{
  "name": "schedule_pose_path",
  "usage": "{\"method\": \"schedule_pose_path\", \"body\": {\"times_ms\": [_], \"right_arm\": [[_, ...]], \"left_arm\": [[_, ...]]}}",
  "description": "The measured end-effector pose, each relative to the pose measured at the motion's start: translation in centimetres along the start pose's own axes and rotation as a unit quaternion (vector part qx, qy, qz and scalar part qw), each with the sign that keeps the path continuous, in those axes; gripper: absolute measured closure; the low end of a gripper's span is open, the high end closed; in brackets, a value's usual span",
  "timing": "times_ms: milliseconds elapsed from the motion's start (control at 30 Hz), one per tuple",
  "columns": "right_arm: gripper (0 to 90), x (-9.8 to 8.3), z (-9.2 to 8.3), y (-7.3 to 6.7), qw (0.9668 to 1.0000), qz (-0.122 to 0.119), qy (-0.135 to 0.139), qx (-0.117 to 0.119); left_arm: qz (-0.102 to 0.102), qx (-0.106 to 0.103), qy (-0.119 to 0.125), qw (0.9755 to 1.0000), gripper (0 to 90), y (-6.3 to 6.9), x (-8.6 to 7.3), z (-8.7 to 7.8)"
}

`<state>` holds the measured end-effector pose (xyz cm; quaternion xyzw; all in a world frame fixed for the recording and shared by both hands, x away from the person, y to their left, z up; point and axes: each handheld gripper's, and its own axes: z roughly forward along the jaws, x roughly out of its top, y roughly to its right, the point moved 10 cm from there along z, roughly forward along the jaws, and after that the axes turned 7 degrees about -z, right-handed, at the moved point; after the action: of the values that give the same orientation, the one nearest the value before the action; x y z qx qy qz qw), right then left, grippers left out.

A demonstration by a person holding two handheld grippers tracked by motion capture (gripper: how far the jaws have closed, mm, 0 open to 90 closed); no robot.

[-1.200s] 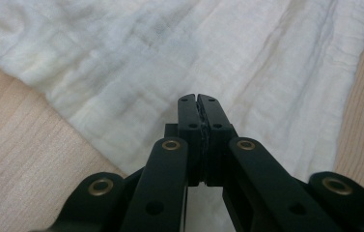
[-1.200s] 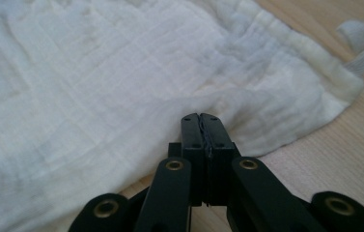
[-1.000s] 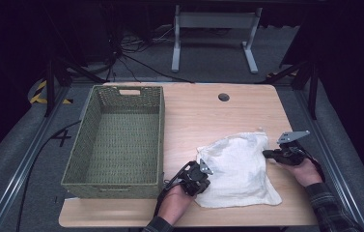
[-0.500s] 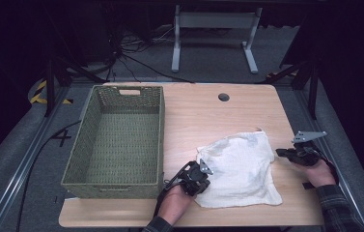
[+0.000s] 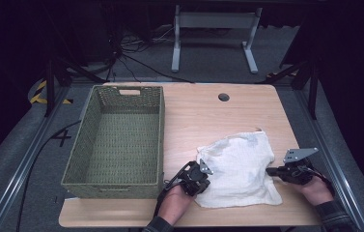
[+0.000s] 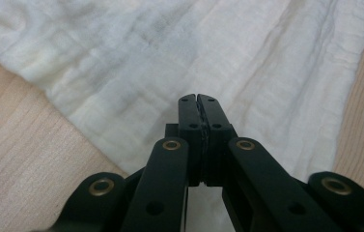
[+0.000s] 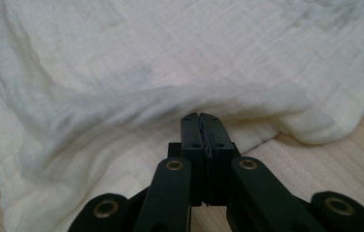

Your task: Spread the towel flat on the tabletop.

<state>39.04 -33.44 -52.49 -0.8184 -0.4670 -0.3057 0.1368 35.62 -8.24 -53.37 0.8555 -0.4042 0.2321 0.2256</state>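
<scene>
A crumpled white cloth (image 5: 237, 169) lies on the near right part of the wooden table (image 5: 208, 116). My left gripper (image 5: 205, 180) is shut at the cloth's left edge. In the left gripper view its closed jaws (image 6: 199, 99) lie over flat cloth (image 6: 170, 48), with nothing pinched between them. My right gripper (image 5: 269, 170) is shut too, its tips at the cloth's right edge. In the right gripper view the closed jaws (image 7: 202, 118) point at a raised fold of the cloth (image 7: 170, 58), with bare wood to their right.
A long green woven basket (image 5: 161, 135) stands empty on the table's left half, close to my left hand. A round cable hole (image 5: 224, 97) sits near the far edge. Beyond the table are a grey stand (image 5: 213, 29) and cables on the floor.
My right gripper drew off to the right, away from the cloth, then came back left and nearer, up to the cloth's right edge. The left gripper stayed put.
</scene>
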Motion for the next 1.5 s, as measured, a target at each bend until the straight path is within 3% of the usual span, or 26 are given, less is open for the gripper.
{"method": "schedule_pose_path", "body": {"times_ms": [267, 433, 567, 667, 800, 1033, 1267, 1367, 1500], "right_arm": [[89.4, -1.3, -1.1, -0.7, 0.9998, -0.010, -0.017, -0.005], [89.4, -2.7, -2.3, -1.5, 0.9997, -0.003, -0.023, -0.007], [89.4, -3.6, -3.1, -2.0, 0.9997, 0.001, -0.021, -0.009], [89.4, -3.7, -3.3, -2.1, 0.9998, 0.002, -0.019, -0.008], [89.4, -2.7, -3.5, -1.9, 0.9999, 0.002, 0.008, -0.012], [89.2, -1.9, -3.1, -2.1, 0.9999, -0.006, 0.013, -0.007], [87.4, -1.8, -2.9, -1.9, 0.9998, -0.007, 0.015, -0.007], [86.2, -1.9, -2.9, -1.9, 0.9998, -0.009, 0.016, -0.008], [84.7, -1.8, -2.8, -2.1, 0.9998, -0.012, 0.015, -0.006]], "left_arm": [[-0.003, -0.012, -0.009, 0.9999, 89.6, 0.3, -0.7, -0.4], [0.005, -0.020, -0.017, 0.9997, 89.6, 1.1, -1.4, -0.7], [0.004, -0.036, -0.023, 0.9991, 89.6, 2.1, -2.1, -1.0], [0.012, -0.033, -0.031, 0.9989, 89.6, 2.3, -2.0, -1.0], [-0.004, -0.036, -0.031, 0.9988, 89.3, 2.1, -1.5, -0.7], [-0.017, -0.004, -0.017, 0.9997, 86.1, 0.5, 0.9, -0.4], [-0.032, 0.033, 0.007, 0.9989, 81.2, -1.6, 4.1, -0.4], [-0.039, 0.055, 0.022, 0.9975, 80.6, -3.0, 5.6, -0.6], [-0.049, 0.103, 0.030, 0.9930, 78.5, -5.9, 7.1, -0.6]]}}
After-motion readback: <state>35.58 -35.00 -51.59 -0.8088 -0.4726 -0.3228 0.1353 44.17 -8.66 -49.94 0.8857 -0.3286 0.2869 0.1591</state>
